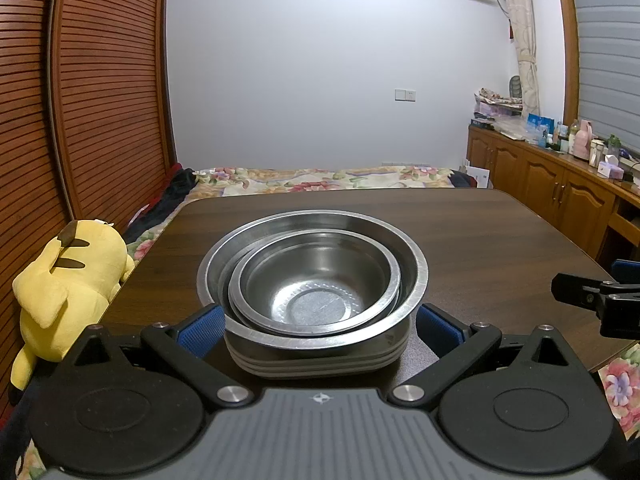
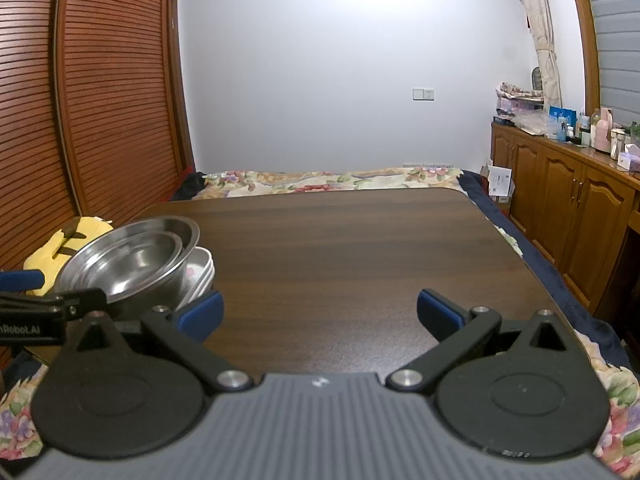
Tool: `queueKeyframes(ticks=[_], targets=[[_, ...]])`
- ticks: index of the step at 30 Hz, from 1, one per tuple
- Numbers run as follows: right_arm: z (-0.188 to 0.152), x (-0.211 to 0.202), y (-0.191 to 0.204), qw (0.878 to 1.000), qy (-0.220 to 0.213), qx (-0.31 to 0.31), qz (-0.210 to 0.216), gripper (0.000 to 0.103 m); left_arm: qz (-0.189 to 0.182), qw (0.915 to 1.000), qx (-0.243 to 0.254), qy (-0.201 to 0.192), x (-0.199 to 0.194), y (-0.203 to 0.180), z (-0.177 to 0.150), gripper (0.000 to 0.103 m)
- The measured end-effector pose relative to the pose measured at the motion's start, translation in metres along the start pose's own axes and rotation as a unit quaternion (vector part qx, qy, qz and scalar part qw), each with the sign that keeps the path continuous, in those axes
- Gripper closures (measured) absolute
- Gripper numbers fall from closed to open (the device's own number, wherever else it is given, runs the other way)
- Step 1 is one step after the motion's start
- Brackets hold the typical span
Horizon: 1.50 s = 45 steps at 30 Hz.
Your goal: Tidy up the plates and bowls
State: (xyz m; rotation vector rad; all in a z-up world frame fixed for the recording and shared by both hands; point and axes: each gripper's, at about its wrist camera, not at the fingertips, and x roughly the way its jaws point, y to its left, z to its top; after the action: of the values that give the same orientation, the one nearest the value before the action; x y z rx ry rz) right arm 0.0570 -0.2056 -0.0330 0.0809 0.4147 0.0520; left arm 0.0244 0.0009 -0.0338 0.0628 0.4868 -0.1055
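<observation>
Left wrist view: the left hand-held gripper (image 1: 318, 326) is spread wide around a stack near the bench's (image 1: 480, 240) near edge — a small metal bowl (image 1: 316, 284) nested in a large metal bowl (image 1: 224, 256) atop pale plates (image 1: 320, 364).

Right wrist view: the right hand-held gripper (image 2: 320, 312) gapes open over bare bench, with open room to the far edge. "Robot.AI" reads on the left tool.

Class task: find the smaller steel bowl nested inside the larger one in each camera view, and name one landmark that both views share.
Left wrist view: the smaller steel bowl sits low in the centre, between the left gripper's blue fingers.
Right wrist view: it lies at the left edge, left of the open right gripper.
Shared landmark: the yellow plush toy.
</observation>
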Motion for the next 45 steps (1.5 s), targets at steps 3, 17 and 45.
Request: queueKeyframes(ticks=[3, 17, 45], targets=[[-0.0001, -0.0001, 0.0, 1.0, 0.0, 0.0, -0.001, 0.0, 0.0, 1.0, 0.0, -0.001, 0.0, 0.0002, -0.0001, 0.0], [0.0008, 0.0004, 0.0018, 1.0, 0.001, -0.002, 0.002, 0.0, -0.001, 1.0, 0.0, 0.001, 0.0, 0.0009, 0.0003, 0.0], [0.0029, 0.0009, -0.0003, 1.0, 0.002, 0.0, 0.001, 0.0, -0.002, 1.0, 0.0, 0.003, 0.0001, 0.0025, 0.0019, 0.0]])
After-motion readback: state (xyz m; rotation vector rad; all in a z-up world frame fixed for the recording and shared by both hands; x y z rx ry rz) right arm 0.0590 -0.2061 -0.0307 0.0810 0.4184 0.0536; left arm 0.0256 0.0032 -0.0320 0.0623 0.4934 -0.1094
